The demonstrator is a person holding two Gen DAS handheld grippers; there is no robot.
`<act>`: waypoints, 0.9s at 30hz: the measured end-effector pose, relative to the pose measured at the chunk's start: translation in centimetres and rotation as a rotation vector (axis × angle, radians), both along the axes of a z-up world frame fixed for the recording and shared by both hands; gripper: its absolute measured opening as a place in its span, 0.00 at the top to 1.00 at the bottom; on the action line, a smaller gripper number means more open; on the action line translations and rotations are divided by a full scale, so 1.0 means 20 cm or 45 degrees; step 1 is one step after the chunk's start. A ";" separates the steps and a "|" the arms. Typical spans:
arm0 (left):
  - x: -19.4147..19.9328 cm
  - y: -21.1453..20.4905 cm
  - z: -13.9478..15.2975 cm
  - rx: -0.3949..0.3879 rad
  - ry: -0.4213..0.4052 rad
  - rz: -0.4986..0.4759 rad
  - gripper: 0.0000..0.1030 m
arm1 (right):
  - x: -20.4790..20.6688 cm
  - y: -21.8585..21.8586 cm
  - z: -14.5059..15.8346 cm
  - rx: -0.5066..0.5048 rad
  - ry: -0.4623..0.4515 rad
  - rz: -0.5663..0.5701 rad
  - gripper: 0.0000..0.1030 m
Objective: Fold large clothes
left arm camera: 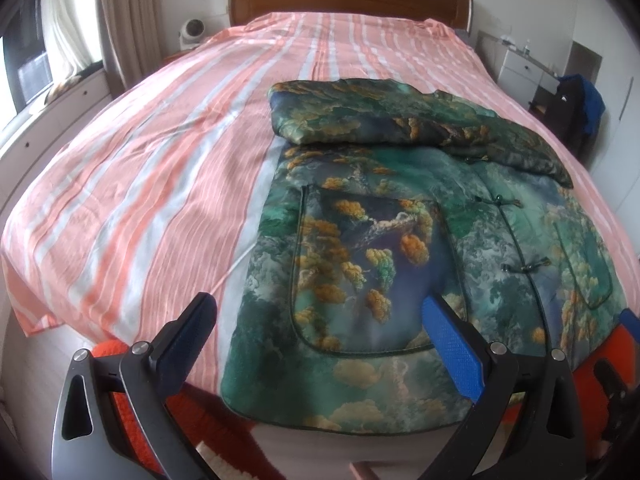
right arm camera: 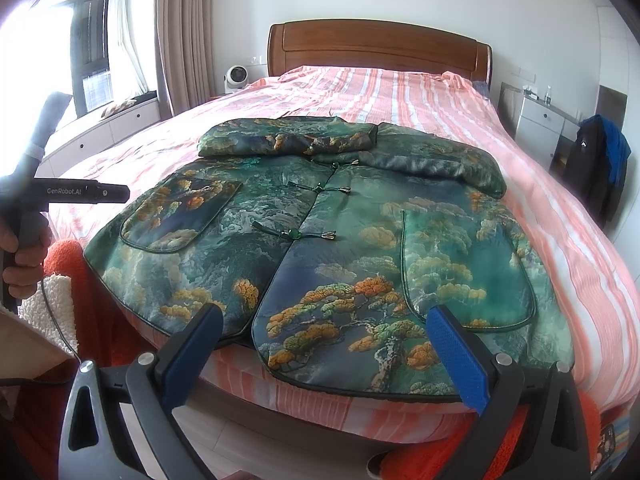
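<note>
A green padded jacket point(left arm camera: 360, 248) point(right arm camera: 320, 240) printed with trees and clouds lies front up on the bed, hem at the near edge. Both sleeves point(right arm camera: 288, 136) are folded across its chest. Knot buttons point(right arm camera: 296, 234) close the front. My left gripper point(left arm camera: 320, 332) hovers open above the hem's left corner, over the left pocket point(left arm camera: 368, 272). My right gripper point(right arm camera: 326, 340) hangs open over the hem's right half, next to the right pocket point(right arm camera: 464, 264). Neither holds any cloth. The left gripper's handle point(right arm camera: 60, 194) and a hand point(right arm camera: 24, 256) show in the right wrist view.
The bed point(left arm camera: 140, 184) has a pink and white striped sheet and a wooden headboard point(right arm camera: 380, 48). A window bench with drawers point(right arm camera: 120, 124) runs on the left. A small fan point(right arm camera: 236, 78), a white nightstand point(right arm camera: 540, 120) and hanging dark clothes point(right arm camera: 600, 160) stand behind. An orange sleeve point(right arm camera: 80, 288) is close below.
</note>
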State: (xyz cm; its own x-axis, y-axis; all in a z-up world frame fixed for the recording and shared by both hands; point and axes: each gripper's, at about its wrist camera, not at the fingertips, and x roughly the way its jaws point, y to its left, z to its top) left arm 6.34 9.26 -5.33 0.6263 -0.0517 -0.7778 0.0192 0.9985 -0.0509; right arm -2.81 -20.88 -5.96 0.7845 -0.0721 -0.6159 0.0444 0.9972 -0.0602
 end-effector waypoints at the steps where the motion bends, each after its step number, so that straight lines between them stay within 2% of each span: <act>1: 0.00 0.00 0.00 0.002 0.002 0.000 0.01 | 0.00 0.00 0.00 0.000 0.000 0.000 0.02; 27: 0.01 0.00 -0.03 0.019 0.023 0.012 0.01 | 0.00 0.00 -0.01 0.003 0.005 0.001 0.02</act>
